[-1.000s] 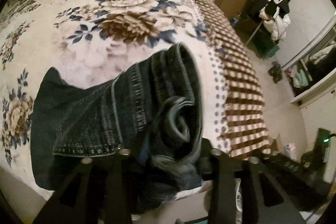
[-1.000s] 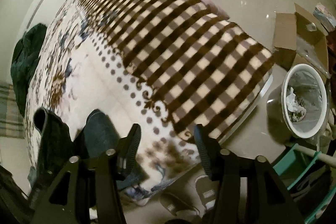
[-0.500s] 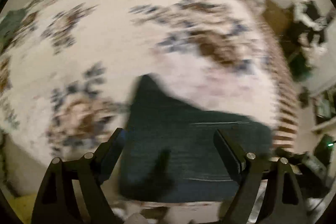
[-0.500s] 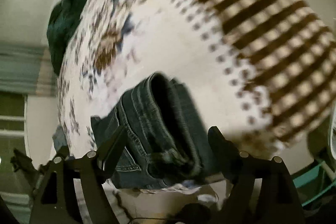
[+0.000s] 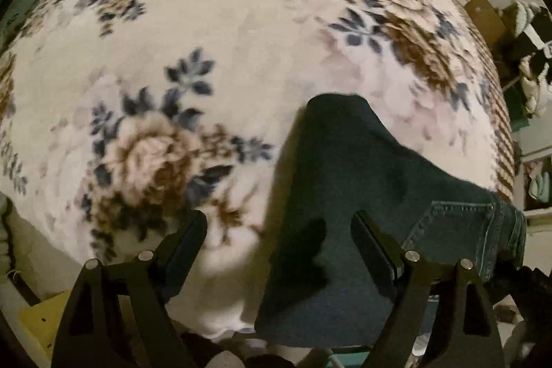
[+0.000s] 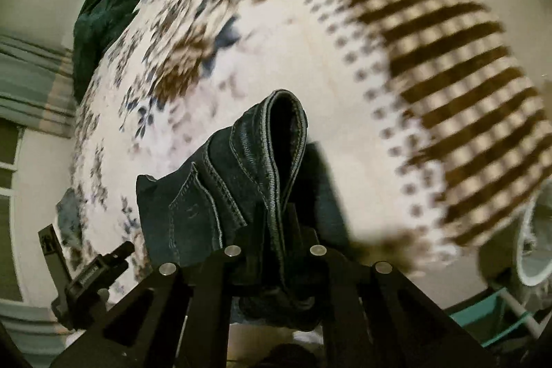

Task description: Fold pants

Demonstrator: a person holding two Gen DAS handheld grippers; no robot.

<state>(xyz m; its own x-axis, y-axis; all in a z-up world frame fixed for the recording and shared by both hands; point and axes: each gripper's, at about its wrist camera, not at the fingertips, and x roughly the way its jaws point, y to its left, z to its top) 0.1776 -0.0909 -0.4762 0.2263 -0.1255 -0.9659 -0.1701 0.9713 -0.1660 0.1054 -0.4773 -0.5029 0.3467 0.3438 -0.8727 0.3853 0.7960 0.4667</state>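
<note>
The dark blue jeans lie partly folded near the front edge of the floral blanket. My left gripper is open and empty, its right finger over the denim's left part. In the right wrist view the waistband end of the jeans rises in a fold, and my right gripper is shut on it. The left gripper's body shows at the lower left of that view.
A dark green garment lies at the far end of the bed. The brown checked part of the blanket covers the right side. A white bin stands on the floor at right. Shelves and clothes stand beyond the bed.
My left gripper let go of the jeans, opened and shifted left. My right gripper swung over to the waistband end and closed on it.
</note>
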